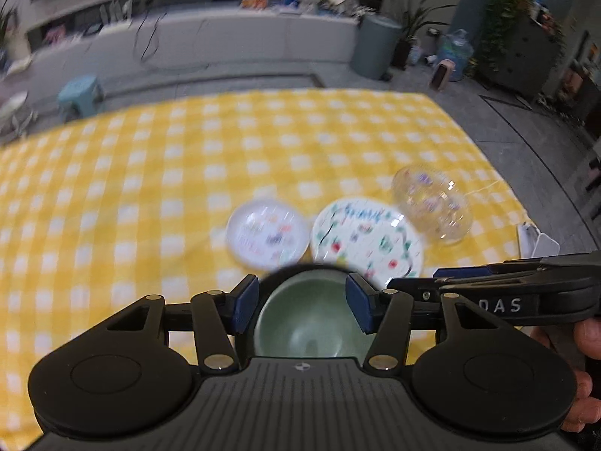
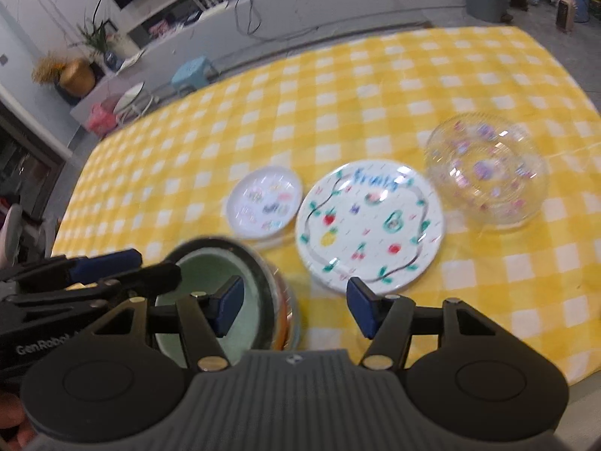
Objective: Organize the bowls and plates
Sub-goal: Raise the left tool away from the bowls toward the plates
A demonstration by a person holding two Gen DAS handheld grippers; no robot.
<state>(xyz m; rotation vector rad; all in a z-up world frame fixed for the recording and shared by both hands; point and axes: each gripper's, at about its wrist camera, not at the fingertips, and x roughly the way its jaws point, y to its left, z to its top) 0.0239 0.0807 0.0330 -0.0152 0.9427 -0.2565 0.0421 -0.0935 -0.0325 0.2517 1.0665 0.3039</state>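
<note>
In the left wrist view, the left gripper (image 1: 302, 304) hangs over a green bowl (image 1: 304, 323) near the table's near edge, its blue pads spread to either side of the bowl and pressing on nothing. Just beyond the bowl, on the yellow checked tablecloth (image 1: 150, 173), lie a small plate (image 1: 267, 238) and, touching it toward the right edge, a large fruit plate (image 1: 366, 240). A clear glass bowl (image 1: 432, 203) sits just beside that plate. The right gripper (image 1: 465, 276) reaches in from the right, held by a hand (image 1: 588, 368).

In the right wrist view, the right gripper (image 2: 295, 308) is released, nothing between its fingers. The green bowl (image 2: 225, 300) tops a stack of bowls by the near edge, under the left finger. The left gripper (image 2: 127, 267) shows at the left. The small plate (image 2: 264, 203), fruit plate (image 2: 370, 225) and glass bowl (image 2: 486, 176) run in a row toward the right edge.
</note>
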